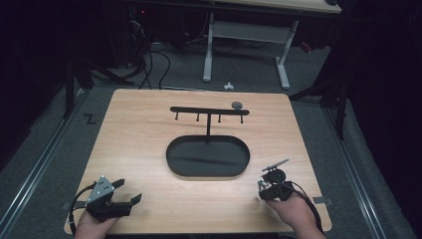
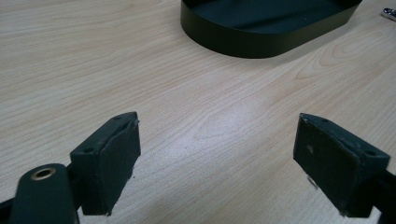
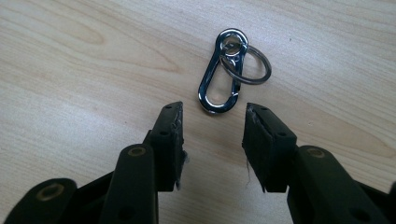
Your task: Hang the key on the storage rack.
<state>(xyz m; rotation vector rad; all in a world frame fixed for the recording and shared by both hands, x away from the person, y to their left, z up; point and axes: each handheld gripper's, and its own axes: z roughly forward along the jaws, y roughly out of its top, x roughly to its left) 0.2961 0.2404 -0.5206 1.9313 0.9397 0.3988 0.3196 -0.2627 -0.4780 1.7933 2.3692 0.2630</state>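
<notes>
1. The right gripper (image 3: pixel 212 140) hangs low over the wooden table (image 1: pixel 139 144) at its near right corner, held by the person's right hand (image 1: pixel 293 211).
2. Its two black jaws stand apart with nothing between them; the pads press on no object.
3. A shiny metal carabiner clip (image 3: pixel 220 72) lies flat on the table just beyond the jaw tips, its lower end close to the gap between them but not inside it.
4. A round key ring (image 3: pixel 250 65) is threaded through the small upper loop of the clip and rests on the wood to the clip's right in the right gripper view.
5. In the high view the clip is too small to make out clearly beside the right gripper (image 1: pixel 271 184).
6. The left gripper (image 2: pixel 217 158) sits at the near left corner of the table, held by the left hand (image 1: pixel 92 224).
7. Its jaws are spread wide over bare wood, holding nothing.
8. A black oval tray (image 1: pixel 171 159) lies in the middle of the table, and a black rack with four hooks (image 1: pixel 209 110) rises from its far edge.
9. A small dark round object (image 1: pixel 237 105) lies on the table just behind the rack's right end; what it is cannot be told.
</notes>
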